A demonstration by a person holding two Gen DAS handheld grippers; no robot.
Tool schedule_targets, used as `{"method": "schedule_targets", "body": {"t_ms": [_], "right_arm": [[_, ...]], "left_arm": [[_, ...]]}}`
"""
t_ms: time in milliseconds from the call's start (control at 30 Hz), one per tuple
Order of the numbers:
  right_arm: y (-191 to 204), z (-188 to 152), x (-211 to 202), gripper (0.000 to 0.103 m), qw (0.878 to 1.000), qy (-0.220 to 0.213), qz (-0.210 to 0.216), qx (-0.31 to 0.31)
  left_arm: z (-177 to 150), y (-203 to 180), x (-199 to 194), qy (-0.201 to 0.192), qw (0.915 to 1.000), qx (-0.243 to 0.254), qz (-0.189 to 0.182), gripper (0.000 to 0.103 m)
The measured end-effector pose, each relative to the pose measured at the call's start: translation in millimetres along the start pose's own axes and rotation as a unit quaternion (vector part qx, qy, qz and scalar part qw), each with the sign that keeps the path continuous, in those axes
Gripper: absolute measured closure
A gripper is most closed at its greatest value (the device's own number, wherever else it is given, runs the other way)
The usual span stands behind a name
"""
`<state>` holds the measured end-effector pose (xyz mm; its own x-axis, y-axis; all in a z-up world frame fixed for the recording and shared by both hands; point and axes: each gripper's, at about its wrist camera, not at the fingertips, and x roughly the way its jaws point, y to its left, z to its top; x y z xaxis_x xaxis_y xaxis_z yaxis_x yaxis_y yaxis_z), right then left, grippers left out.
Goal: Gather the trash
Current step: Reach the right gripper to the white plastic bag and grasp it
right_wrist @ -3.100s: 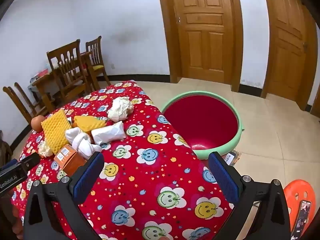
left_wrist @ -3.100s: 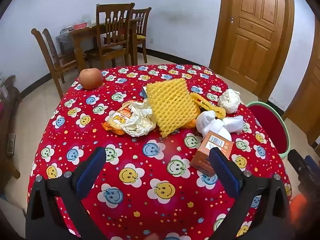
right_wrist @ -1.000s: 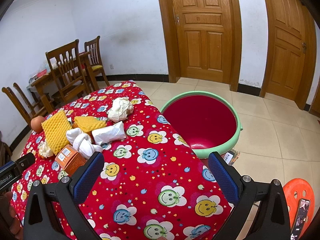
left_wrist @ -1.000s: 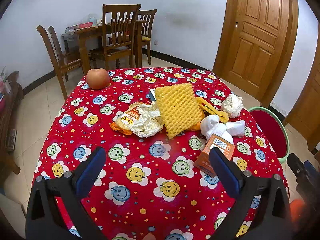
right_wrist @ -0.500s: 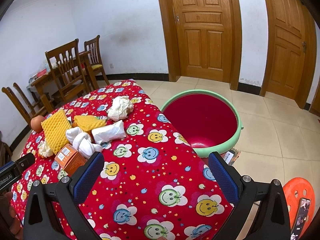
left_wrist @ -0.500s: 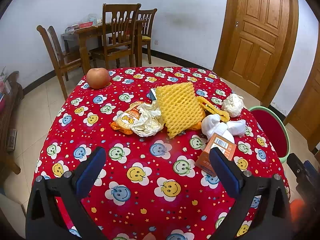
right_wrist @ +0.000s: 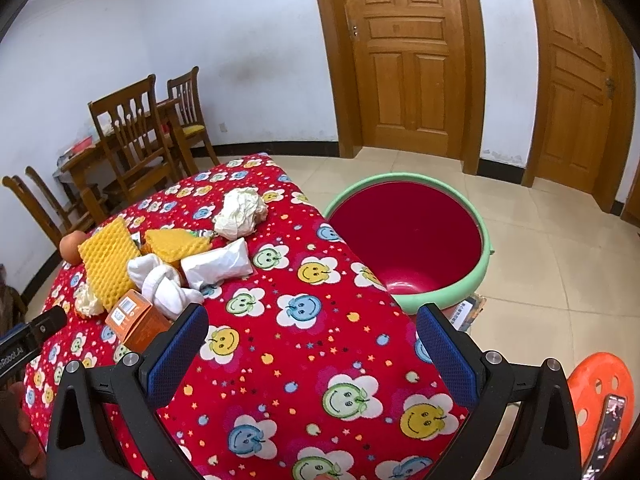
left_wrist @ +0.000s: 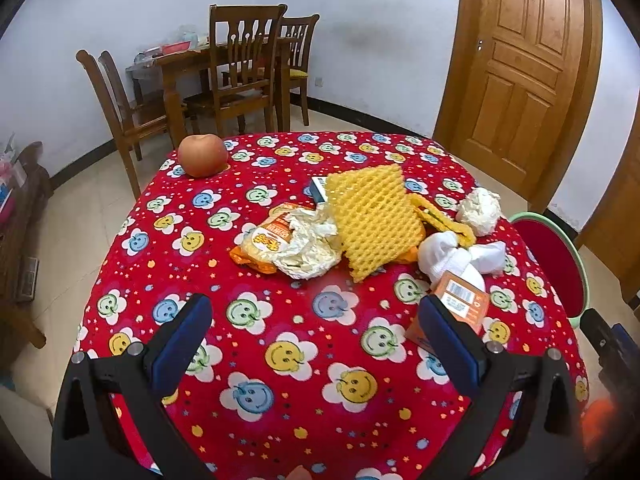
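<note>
The trash lies in one cluster at the centre of the left wrist view, on the red smiley-print tablecloth (left_wrist: 280, 320): one yellow foam net (left_wrist: 372, 220) leaning on the pile; a second yellow foam piece (right_wrist: 176, 244) behind it; one crumpled snack wrapper (left_wrist: 288, 240) to its left; one crumpled paper ball (left_wrist: 479, 211) at the right; one knotted white bag (right_wrist: 164, 286); one folded white packet (right_wrist: 218, 264); one orange carton (left_wrist: 456, 312) nearest the camera, tilted. One apple (left_wrist: 203, 155) sits apart at the upper left of the cloth. One basin (right_wrist: 486, 256), green-rimmed with a red interior, stands on the floor beside the table at centre right of the right wrist view; nothing shows inside it. The left gripper (left_wrist: 316, 340) hovers with jaws spread wide, holding nothing; the right gripper (right_wrist: 312, 344) likewise, jaws apart and unloaded, over the cloth edge near the basin.
</note>
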<state>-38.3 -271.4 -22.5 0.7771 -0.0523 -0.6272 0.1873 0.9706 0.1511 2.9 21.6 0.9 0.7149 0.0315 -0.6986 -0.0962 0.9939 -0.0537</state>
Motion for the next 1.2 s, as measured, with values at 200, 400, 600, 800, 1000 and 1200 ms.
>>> {"method": "schedule_targets", "body": {"t_ms": [200, 400, 600, 800, 1000, 1200], "right_arm": [[7, 6, 12, 0.000, 1.000, 0.005, 0.014, -0.002], [14, 13, 29, 0.000, 1.000, 0.021, 0.020, -0.006], [23, 17, 46, 0.000, 0.999, 0.037, 0.025, -0.014], [32, 23, 62, 0.000, 0.998, 0.047, 0.027, -0.025], [46, 27, 82, 0.000, 0.997, 0.061, 0.035, -0.043], [60, 28, 105, 0.005, 0.994, 0.086, 0.055, -0.043]], "left_arm": [[8, 9, 12, 0.007, 0.9999, -0.003, 0.010, 0.002], [20, 24, 32, 0.021, 0.9995, -0.011, 0.021, 0.002], [28, 36, 62, 0.050, 0.9982, -0.019, 0.028, 0.002], [30, 38, 82, 0.069, 0.9972, -0.016, 0.023, 0.002], [29, 39, 85, 0.072, 0.9972, -0.019, -0.006, 0.004], [29, 36, 82, 0.073, 0.9963, -0.008, -0.045, 0.015]]}}
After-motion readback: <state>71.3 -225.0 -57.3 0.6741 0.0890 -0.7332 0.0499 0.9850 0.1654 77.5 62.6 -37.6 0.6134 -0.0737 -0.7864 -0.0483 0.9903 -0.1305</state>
